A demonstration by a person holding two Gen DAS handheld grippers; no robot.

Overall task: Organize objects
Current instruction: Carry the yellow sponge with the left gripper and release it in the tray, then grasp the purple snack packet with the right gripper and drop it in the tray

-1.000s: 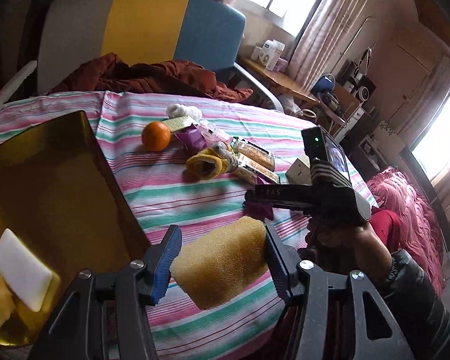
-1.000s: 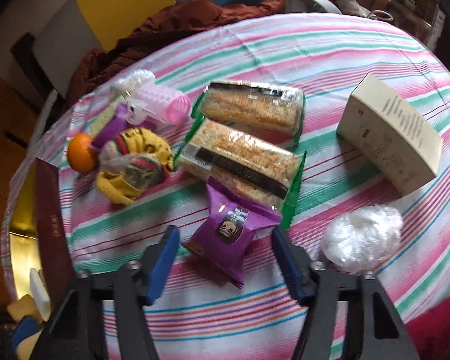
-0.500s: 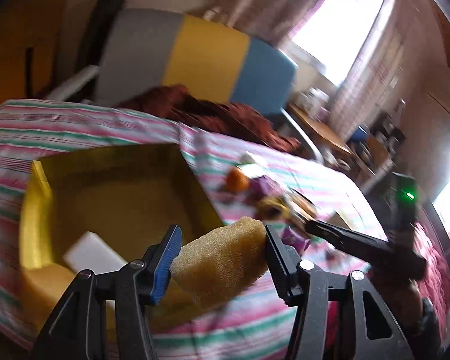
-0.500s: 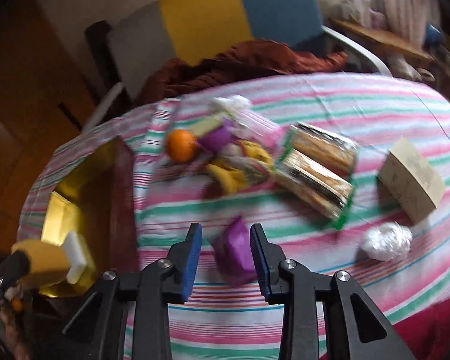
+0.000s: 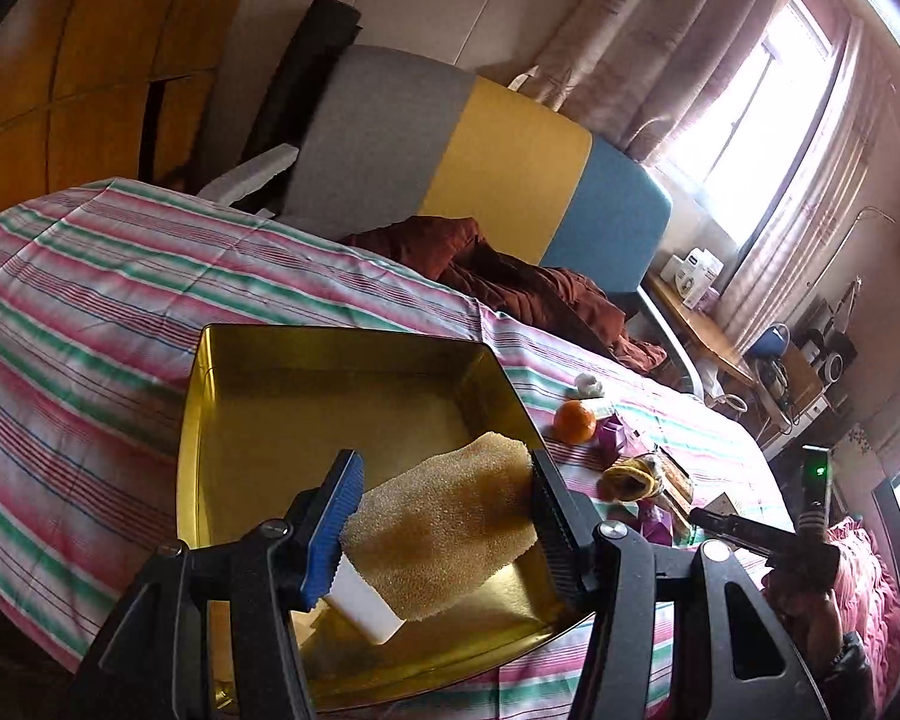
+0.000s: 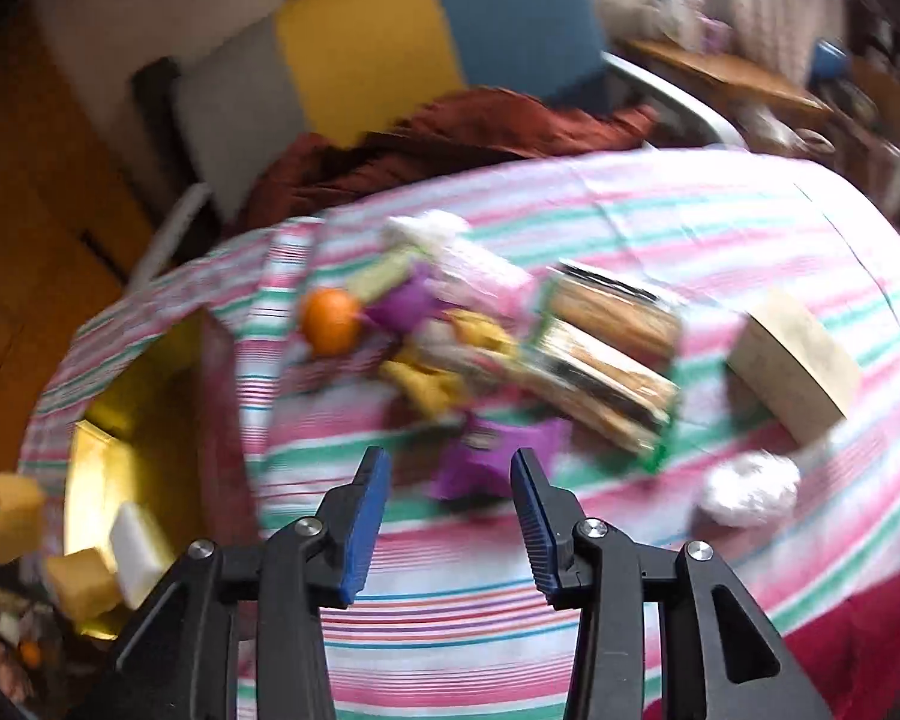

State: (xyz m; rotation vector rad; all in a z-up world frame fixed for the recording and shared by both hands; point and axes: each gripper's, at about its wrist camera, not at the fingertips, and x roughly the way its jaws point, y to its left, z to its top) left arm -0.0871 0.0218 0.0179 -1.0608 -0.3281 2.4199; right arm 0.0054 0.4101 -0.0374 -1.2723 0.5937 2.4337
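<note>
My left gripper (image 5: 444, 510) is shut on a yellow sponge (image 5: 438, 546) and holds it over the near right part of a gold tin box (image 5: 330, 396). A white block (image 5: 360, 606) lies in the tin just below the sponge. In the blurred right wrist view my right gripper (image 6: 450, 480) is shut on a purple snack packet (image 6: 492, 462), held at its fingertips above the striped tablecloth (image 6: 660, 228). That view also shows the tin (image 6: 144, 420) at the left, with the sponge (image 6: 12, 510) at its near edge.
On the cloth lie an orange (image 6: 330, 321), a second purple packet (image 6: 402, 306), a yellow item (image 6: 432, 384), two cracker packs (image 6: 612, 354), a cream box (image 6: 792, 360) and a white plastic wad (image 6: 750, 486). A chair (image 5: 480, 162) with brown cloth (image 5: 510, 276) stands behind.
My left gripper swung left with the sponge, from over the tablecloth to over the tin. My right gripper closed on the purple packet and lifted it off the cloth.
</note>
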